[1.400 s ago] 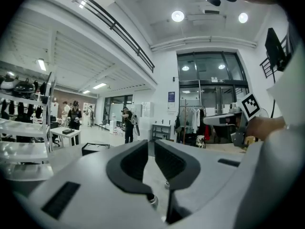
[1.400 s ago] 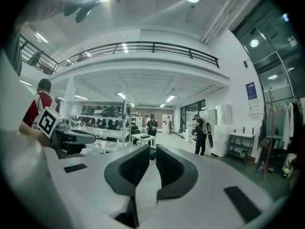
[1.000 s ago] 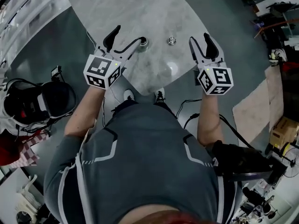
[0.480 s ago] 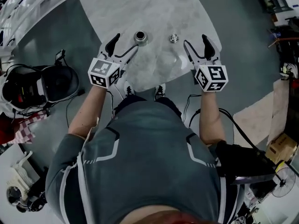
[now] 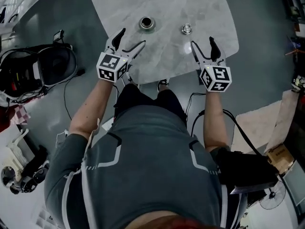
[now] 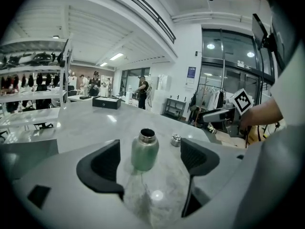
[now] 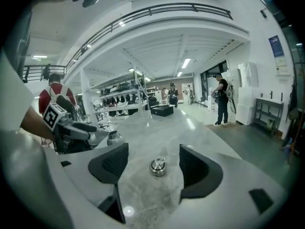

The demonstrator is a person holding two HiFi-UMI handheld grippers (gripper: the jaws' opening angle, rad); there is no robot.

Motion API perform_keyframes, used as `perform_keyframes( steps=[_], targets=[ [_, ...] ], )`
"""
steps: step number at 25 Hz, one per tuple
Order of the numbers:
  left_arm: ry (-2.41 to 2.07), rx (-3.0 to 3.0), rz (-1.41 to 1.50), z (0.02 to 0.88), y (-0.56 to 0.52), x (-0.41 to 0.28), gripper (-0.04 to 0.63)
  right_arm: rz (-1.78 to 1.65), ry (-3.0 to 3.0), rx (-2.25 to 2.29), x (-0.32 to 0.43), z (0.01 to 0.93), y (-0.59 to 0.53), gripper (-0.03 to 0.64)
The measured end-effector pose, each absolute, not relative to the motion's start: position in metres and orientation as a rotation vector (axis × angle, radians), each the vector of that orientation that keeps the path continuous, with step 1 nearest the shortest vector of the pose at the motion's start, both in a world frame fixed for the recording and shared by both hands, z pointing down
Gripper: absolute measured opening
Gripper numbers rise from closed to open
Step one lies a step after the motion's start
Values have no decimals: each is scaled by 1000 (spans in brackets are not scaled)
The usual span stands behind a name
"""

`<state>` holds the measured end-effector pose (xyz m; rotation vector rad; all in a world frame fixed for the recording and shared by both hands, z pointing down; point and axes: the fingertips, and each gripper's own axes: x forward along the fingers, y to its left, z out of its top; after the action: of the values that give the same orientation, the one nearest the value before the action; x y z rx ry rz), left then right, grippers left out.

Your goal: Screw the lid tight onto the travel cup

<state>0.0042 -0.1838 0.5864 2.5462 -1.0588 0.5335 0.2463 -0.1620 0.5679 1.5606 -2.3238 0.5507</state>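
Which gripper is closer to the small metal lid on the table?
Right. The right gripper is just short of the lid, aimed at it; the left gripper is farther away, facing the travel cup. Both grippers' jaws have just been opening, with nothing between them.

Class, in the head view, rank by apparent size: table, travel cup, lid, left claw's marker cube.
Largest to smallest:
1. table
2. marker cube (nearer the camera, so flattered)
3. travel cup
4. lid
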Motion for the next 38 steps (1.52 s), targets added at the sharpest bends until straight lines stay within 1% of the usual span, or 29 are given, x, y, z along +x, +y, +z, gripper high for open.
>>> perform_keyframes(
  steps=[9, 16, 23, 30, 35, 38],
  targets=[
    [-1035, 2512, 609, 646, -204, 31, 397, 606, -2258, 1501, 246, 636, -181, 325],
    [-1037, 2523, 656, 677, -253, 52, 403, 677, -2212, 1481, 247, 680, -213, 325],
    [-1024, 2525, 684, 693, -298, 77, 408, 657, -2199, 1449, 250, 692, -263, 325],
    [-995, 2554, 748, 707, -314, 101, 414, 676, -2172, 1411, 255, 709, -286, 325],
    [-1012, 2549, 756, 705, -287, 104, 414, 706, -2138, 1396, 255, 712, -257, 324],
    [-1023, 2549, 771, 709, -294, 111, 414, 711, -2137, 1386, 257, 717, -259, 324]
  ],
)
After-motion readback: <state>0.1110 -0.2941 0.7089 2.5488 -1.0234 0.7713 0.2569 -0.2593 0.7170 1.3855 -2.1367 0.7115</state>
